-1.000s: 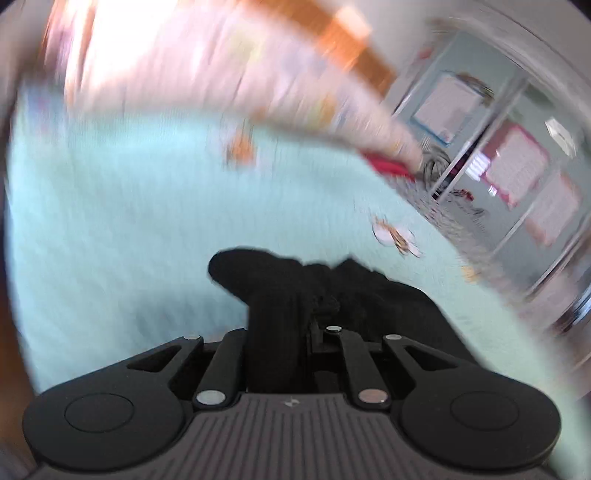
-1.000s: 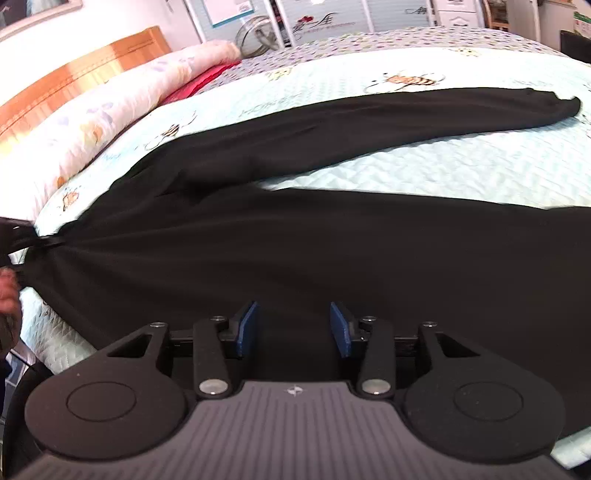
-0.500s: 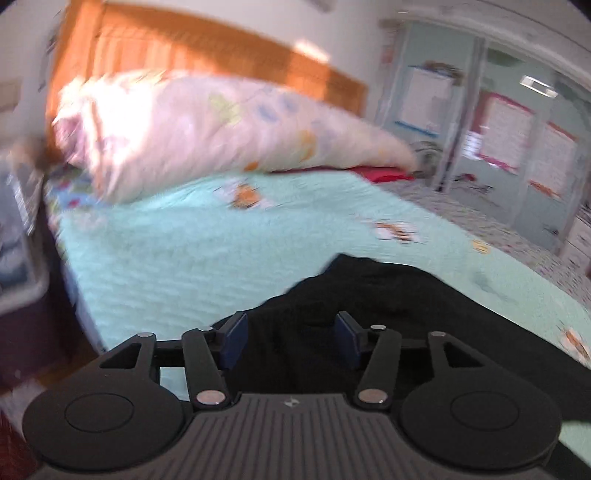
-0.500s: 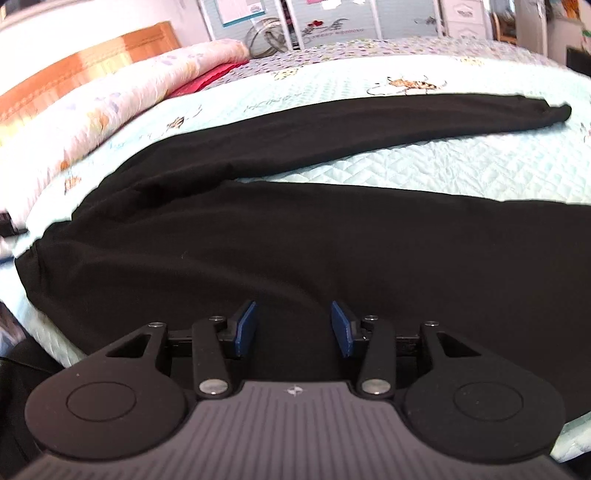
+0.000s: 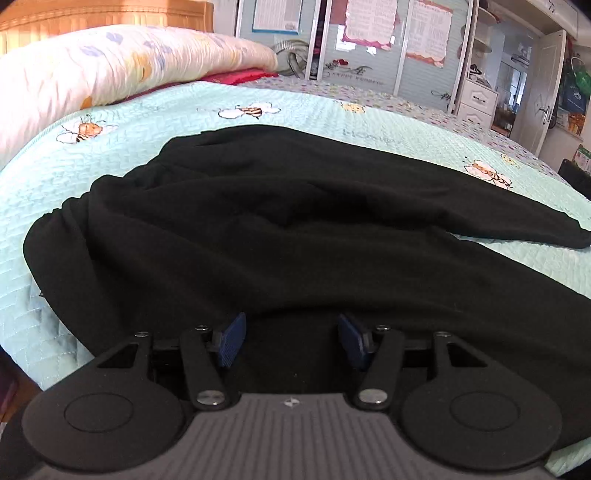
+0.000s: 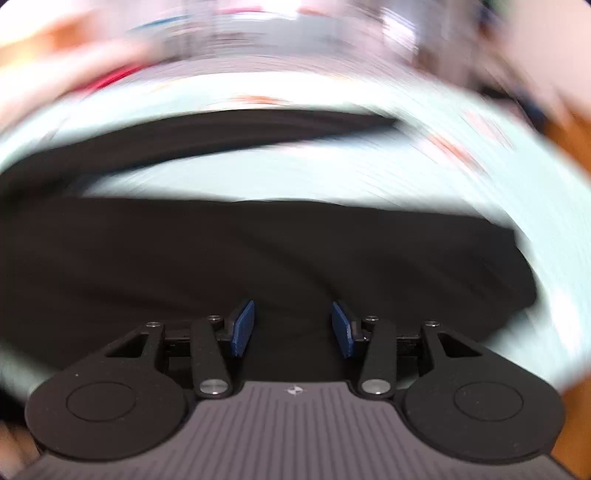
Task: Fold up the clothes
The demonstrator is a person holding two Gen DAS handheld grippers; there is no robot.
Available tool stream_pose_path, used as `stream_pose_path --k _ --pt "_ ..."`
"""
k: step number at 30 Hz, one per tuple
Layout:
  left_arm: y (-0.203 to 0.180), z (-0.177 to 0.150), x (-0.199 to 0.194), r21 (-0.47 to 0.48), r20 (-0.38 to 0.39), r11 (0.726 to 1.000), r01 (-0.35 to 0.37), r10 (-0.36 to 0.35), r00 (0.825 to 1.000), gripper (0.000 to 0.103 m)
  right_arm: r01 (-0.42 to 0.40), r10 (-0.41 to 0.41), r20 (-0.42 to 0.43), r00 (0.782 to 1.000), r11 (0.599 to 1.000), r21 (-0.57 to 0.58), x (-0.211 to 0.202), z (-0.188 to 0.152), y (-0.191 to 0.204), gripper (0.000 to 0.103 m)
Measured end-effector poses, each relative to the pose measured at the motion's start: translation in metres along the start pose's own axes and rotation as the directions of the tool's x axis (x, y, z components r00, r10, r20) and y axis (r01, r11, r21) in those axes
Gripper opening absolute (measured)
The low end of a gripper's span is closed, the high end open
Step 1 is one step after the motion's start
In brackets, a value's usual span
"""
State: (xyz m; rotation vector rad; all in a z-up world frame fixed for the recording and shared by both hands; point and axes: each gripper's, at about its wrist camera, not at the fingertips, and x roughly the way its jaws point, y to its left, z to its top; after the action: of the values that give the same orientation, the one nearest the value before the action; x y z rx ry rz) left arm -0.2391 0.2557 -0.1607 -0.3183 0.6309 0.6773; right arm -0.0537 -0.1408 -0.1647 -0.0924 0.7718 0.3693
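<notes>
Both grippers stand parted and empty. Left gripper (image 5: 291,338), its jaws having just opened, hangs low in the frame over the black trousers (image 5: 295,229) spread across the mint bee-print bedspread (image 5: 147,122). Right gripper (image 6: 293,326) sits over the same black cloth (image 6: 258,258), in a motion-blurred view. A pillow (image 5: 92,62) lies upper left.

Black trousers (image 5: 295,229), plain, no print. Bedspread (image 5: 110,177) under them pale mint, quilted, with orange-and-white bee motifs. Pillow (image 5: 110,62) behind the trousers cream with blue and yellow blotches. Red cloth (image 5: 236,76) beside the pillow. Headboard (image 5: 103,14) orange wood. Tongs pads (image 5: 231,341) blue, tongs body black and grey ribbed.
</notes>
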Motion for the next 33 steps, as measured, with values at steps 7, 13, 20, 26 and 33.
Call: stream_pose_path --k 7,13,20,26,33 --pt "-0.038 -0.011 -0.011 0.147 0.083 0.985 -0.085 0.074 0.994 0.062 -0.214 0.231 0.091 0.969 0.962 -0.168 -0.016 -0.003 0.073 0.041" --pt "-0.049 -0.021 -0.02 0.23 0.086 0.972 -0.057 0.038 0.996 0.071 -0.283 0.335 0.024 0.942 0.829 -0.483 0.014 -0.021 0.169 0.048" --pt "-0.038 -0.021 -0.006 0.153 0.059 0.985 -0.074 0.065 0.996 0.088 0.061 -0.067 0.03 0.997 0.982 0.179 0.054 0.041 -0.057 0.049" --pt "-0.04 -0.023 -0.001 0.165 0.082 0.981 -0.098 0.085 0.993 0.088 -0.04 -0.081 0.235 0.969 0.883 0.467 0.0 0.037 -0.158 0.029" --pt "-0.044 -0.027 -0.011 0.188 0.089 0.976 -0.113 0.097 0.991 0.088 -0.136 0.108 0.107 0.988 0.944 0.3 0.033 0.027 -0.082 0.037"
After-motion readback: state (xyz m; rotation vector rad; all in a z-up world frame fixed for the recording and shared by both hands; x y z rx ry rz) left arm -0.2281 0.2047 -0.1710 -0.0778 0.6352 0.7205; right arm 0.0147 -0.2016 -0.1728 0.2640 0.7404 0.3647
